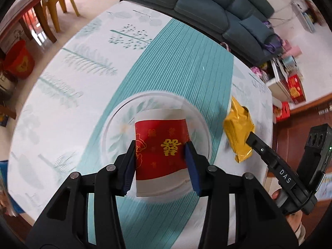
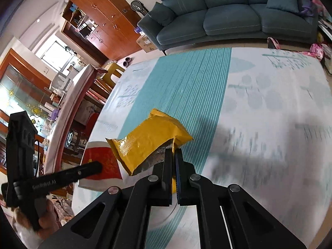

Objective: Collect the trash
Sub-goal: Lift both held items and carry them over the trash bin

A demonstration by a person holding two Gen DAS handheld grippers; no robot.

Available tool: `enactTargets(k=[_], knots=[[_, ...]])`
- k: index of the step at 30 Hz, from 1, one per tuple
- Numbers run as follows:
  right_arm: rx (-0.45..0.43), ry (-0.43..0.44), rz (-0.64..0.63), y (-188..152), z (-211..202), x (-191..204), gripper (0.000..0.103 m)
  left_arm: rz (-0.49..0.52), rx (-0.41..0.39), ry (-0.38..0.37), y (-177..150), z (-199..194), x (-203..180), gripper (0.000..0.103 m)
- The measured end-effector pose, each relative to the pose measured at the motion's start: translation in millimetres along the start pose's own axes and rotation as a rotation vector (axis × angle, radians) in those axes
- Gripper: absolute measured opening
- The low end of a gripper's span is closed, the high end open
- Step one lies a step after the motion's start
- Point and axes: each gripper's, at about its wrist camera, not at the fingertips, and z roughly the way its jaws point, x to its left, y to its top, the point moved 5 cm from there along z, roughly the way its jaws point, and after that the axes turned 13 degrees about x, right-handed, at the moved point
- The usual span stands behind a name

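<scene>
The left gripper [image 1: 159, 157] is closed on a red-and-white paper cup [image 1: 162, 155], which is pinched across its printed band by the blue pads [image 1: 192, 166], and the right gripper [image 2: 173, 155] is clamped nearly flat on the torn, foil-lined edge of a yellow snack wrapper [image 2: 145, 143]. Both pieces of trash appear to be held clear of the table [image 1: 62, 87], above its leaf-printed cloth; a clear glass plate [image 1: 116, 128] is seen lying on the cloth beneath the cup. The pick-up step is judged complete for both items, and the carrying step is judged to be in hand. What is called for next is a receptacle: a red bucket [image 1: 18, 62] is seen on the floor beyond the table's edge, but whether it serves as the bin cannot be told. A steady squeeze would be needed on the cup, since thin paper walls are likely to buckle, and the wrapper is held only by a corner, so it could slip. The cup's mouth and contents are hidden, its base is partly masked by the fingers, and the cloth is smeared by blur in the right wrist view.
</scene>
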Motion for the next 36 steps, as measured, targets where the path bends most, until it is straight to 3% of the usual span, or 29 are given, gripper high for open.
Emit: enactTargets(k=[4,11,17,23,30,36], knots=[[-0.032,-0.001,0.021,-61.3,-26.7,25.0,0.003,0.084,-0.007,-0.018,-46.3,-38.4,37.2,0.04],[-0.112,-0.021,0.075,-190.9,-54.1,110.5,0.003,0.244,-0.021,-0.022,-139.8,-105.1,122.1,0.041],[-0.156,-0.037,0.131,-297.4,-59.4,181.5,0.003,0.357,-0.031,-0.035,-204.6,-143.6,178.4,0.041],[-0.153,-0.067,0.171,-390.3,-54.3,235.6,0.003,0.451,-0.024,-0.04,-260.9,-163.4,209.8,0.041],[-0.091,-0.099,0.242,-469.3,-49.5,251.8,0.003,0.543,0.013,-0.024,-313.7,-161.0,220.1,0.041],[-0.032,-0.137,0.285,-507.3,-33.3,234.2,0.003,0.572,0.064,0.001,-349.6,-132.4,224.2,0.041]])
